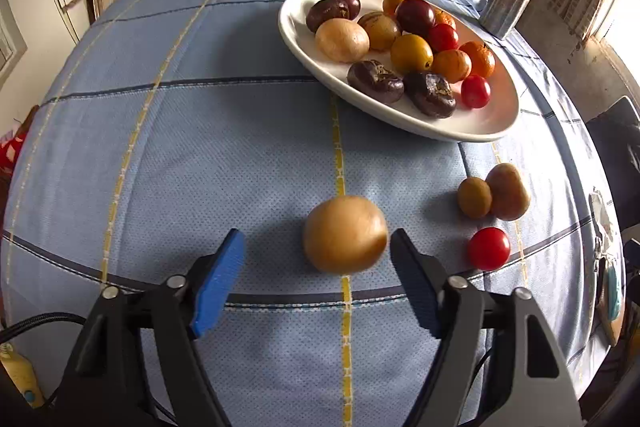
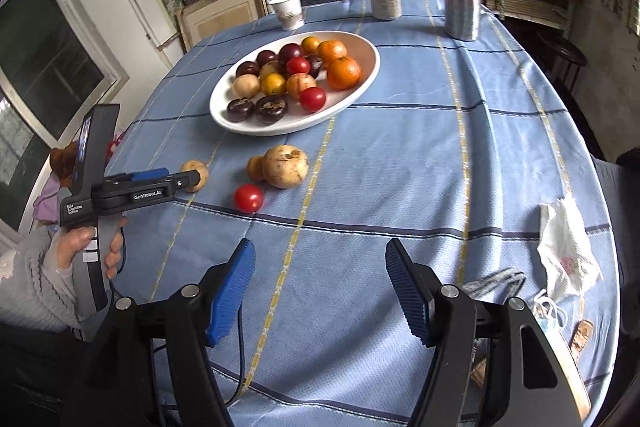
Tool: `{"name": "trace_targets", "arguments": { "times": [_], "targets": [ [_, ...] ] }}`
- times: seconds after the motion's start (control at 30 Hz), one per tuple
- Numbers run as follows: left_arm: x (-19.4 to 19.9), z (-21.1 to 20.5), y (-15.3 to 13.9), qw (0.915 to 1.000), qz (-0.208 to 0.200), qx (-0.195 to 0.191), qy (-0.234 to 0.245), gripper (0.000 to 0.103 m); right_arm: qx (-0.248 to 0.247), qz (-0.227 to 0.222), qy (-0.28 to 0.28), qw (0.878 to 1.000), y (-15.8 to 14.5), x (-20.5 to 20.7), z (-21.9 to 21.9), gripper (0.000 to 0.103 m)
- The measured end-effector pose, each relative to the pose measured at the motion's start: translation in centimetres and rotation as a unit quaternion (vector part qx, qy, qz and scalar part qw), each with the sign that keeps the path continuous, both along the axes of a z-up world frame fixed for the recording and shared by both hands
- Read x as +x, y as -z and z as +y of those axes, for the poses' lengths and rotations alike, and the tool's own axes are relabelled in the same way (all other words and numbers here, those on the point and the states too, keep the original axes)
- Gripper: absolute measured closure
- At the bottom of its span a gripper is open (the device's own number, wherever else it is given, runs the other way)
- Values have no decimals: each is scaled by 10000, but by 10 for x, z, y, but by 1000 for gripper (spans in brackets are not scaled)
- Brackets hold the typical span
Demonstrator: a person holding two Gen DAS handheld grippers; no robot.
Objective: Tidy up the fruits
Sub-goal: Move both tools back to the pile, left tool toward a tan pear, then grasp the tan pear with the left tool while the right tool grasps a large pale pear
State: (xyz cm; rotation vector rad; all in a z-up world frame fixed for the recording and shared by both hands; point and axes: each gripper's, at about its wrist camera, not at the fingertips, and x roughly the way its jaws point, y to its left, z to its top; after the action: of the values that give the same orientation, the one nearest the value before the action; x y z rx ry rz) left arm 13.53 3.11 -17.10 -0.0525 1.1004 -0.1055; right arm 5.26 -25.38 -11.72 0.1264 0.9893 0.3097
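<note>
1 tan fruit (image 1: 345, 233) | long axis sideways | left tongs (image 1: 316, 255) agape, ungripped | right tongs (image 2: 320, 267) empty, agape

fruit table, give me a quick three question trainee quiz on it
1. True or false: the left tongs are already clamped on the tan fruit.
2. How many fruits lie loose on the tablecloth, off the white plate? A) two B) four C) six
3. Fill in: the right tongs hold ____.

Key:
1. False; the pads stand either side of the fruit, with a gap showing at the left pad.
2. B: the tan fruit, a red tomato, and a small brown fruit touching a larger tan one.
3. Nothing; they are open over bare cloth.
</note>
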Motion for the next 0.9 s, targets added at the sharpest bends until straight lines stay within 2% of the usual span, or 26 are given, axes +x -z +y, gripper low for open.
{"name": "trace_targets", "arguments": {
  "times": [0.07, 0.2, 0.47, 0.7, 0.9],
  "targets": [
    [1, -1, 0, 10000, -26, -40, 29, 37, 6, 37, 30, 10000, 2, -1, -1, 35],
    [4, -7, 2, 9999, -31, -21, 122, 37, -26, 67, -30, 10000, 3, -2, 2, 35],
    [5, -13, 9, 9996, 12, -125, 241, 59, -46, 95, -21, 9999, 4, -3, 1, 35],
    [-2, -5, 2, 9997, -53, -173, 182, 59, 83, 189, -96, 9997, 10, 6, 7, 35],
    [-21, 14, -16, 9999, -154, -29, 60, 59, 293, 199, -210, 9992, 19, 39, 24, 35]
  ]
}}
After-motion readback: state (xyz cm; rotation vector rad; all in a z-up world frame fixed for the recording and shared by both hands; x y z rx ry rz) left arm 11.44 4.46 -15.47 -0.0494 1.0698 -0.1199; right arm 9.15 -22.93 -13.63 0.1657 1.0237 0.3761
